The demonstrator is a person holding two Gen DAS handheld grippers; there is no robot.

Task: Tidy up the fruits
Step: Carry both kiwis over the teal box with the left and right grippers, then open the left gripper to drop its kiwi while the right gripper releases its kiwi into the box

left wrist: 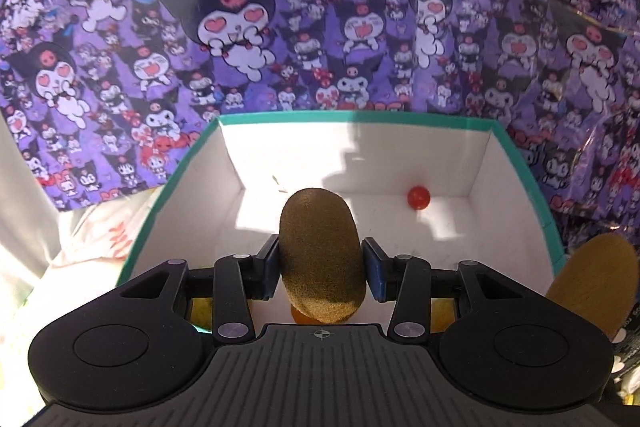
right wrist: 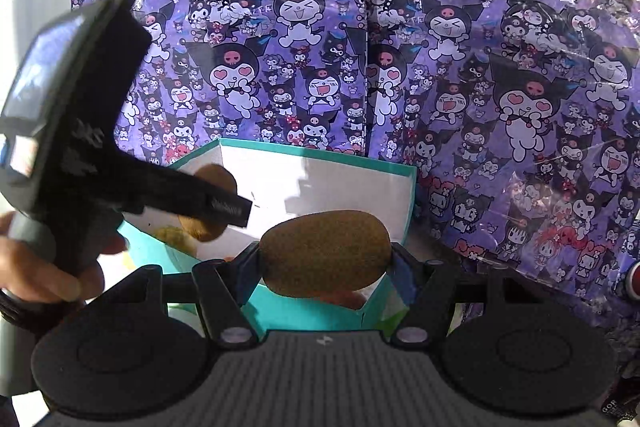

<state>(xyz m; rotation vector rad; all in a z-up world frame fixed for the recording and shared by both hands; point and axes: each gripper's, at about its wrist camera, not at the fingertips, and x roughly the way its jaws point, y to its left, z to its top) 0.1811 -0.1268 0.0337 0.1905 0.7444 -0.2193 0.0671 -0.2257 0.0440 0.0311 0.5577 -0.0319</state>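
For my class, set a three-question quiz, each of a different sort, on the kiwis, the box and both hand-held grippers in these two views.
1. True or false: each hand-held gripper holds a kiwi.
2. Which colour is the box rim? A red, B teal, C black.
3. Fill in: the small red ball lies on the box's ____.

Key:
1. True: left hand-held gripper clamps the left kiwi; right hand-held gripper clamps the right kiwi.
2. B.
3. Floor, near the far wall.

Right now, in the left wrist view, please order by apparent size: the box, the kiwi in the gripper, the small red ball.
1. Teal-rimmed box, largest.
2. Kiwi, shut in the left gripper; it is nearest the camera, so it looks enlarged.
3. Red ball on the box floor, smallest.
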